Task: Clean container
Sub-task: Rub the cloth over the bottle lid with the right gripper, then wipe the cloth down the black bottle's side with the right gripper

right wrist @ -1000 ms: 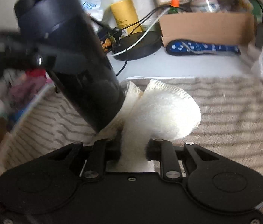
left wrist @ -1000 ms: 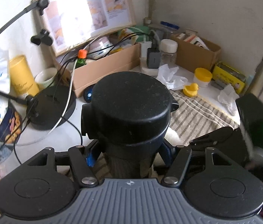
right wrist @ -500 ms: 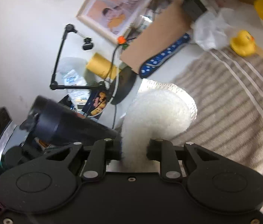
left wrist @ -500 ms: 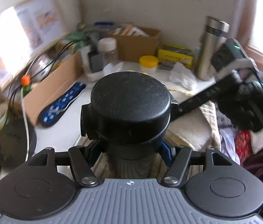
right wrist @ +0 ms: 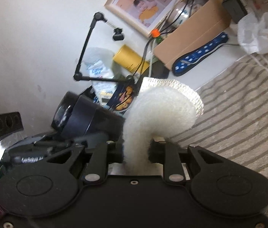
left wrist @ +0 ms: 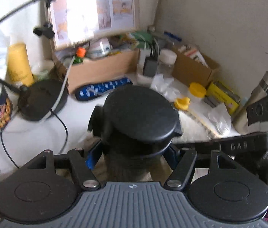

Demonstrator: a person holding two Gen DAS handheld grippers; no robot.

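A: Okay, your left gripper (left wrist: 133, 152) has the black container (left wrist: 139, 114) between its fingers, lid end toward the camera. The jaws are opening right now, and the blue pads look about level with its body; I cannot tell if they press on it.

B: And your right gripper (right wrist: 136, 148)?

A: Clamped tight on a white fluffy cloth (right wrist: 160, 112). It sticks up between the fingers and curls over to the right.

B: Where does the container sit from your right side?

A: Low left in the right wrist view, container (right wrist: 88, 117) lying tilted, lid pointing up-left, with your left gripper (right wrist: 57, 144) under it. The cloth is just beside its body; touching or not, cannot tell.

B: What's below?

A: Striped towel (right wrist: 238, 114) spread on the white surface (left wrist: 38, 131).

B: Clutter?

A: Cardboard box (left wrist: 103, 70), blue spotted insole (left wrist: 103, 91), yellow canister (left wrist: 18, 64), lamp base (left wrist: 42, 99), yellow-lid jar (left wrist: 197, 92), rubber duck (left wrist: 181, 103), steel flask (left wrist: 259, 98), framed picture (left wrist: 95, 13) against the wall. Left view is a bit blurred.
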